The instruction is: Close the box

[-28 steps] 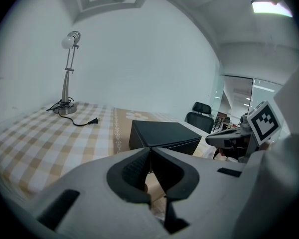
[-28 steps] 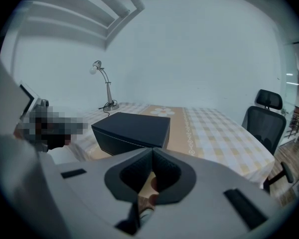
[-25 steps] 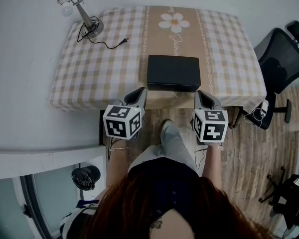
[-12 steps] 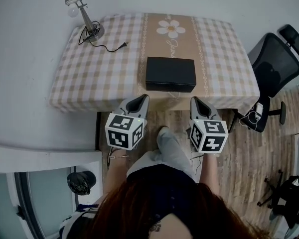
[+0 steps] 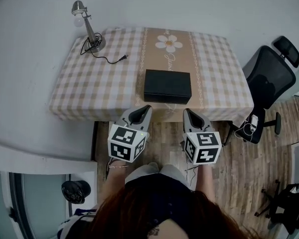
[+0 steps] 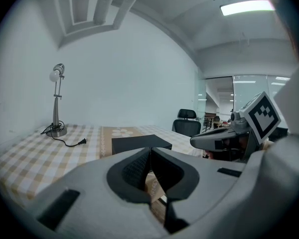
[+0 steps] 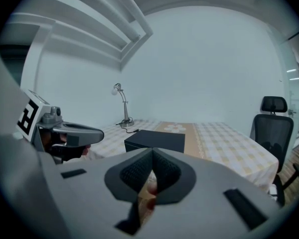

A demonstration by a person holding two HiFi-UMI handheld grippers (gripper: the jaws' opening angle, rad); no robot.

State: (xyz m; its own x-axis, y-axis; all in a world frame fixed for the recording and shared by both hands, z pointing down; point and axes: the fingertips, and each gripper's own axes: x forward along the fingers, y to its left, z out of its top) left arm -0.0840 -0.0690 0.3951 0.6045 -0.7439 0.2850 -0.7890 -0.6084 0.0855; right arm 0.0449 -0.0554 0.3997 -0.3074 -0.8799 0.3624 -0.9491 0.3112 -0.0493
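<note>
A: Closest in?

B: Left gripper [image 5: 145, 108] and right gripper [image 5: 188, 111], side by side over the wood floor [image 5: 269, 173], just short of the bench's near edge. Fingers [image 6: 134, 168] of the left pressed together, nothing between. Same on the right: fingers [image 7: 137, 173] closed up, empty.

A: And beyond?

B: Flat black rectangular box [image 5: 167, 85], near the front edge of the checked-cloth bench [image 5: 89, 83], on the tan runner, apart from both grippers. Lid seemingly down flush already, with no raised flap visible from any view.

A: Handling?

B: Probably stiff card, light and smooth, so liable to slide under a sideways push. Best pressed straight down on top near the front corners, one gripper per side.

A: Farther back?

B: Silver desk lamp [image 5: 87, 26] with a loose black cord [image 5: 120, 59] at the far left corner. Black office chair [image 5: 269, 81] off to the right.
</note>
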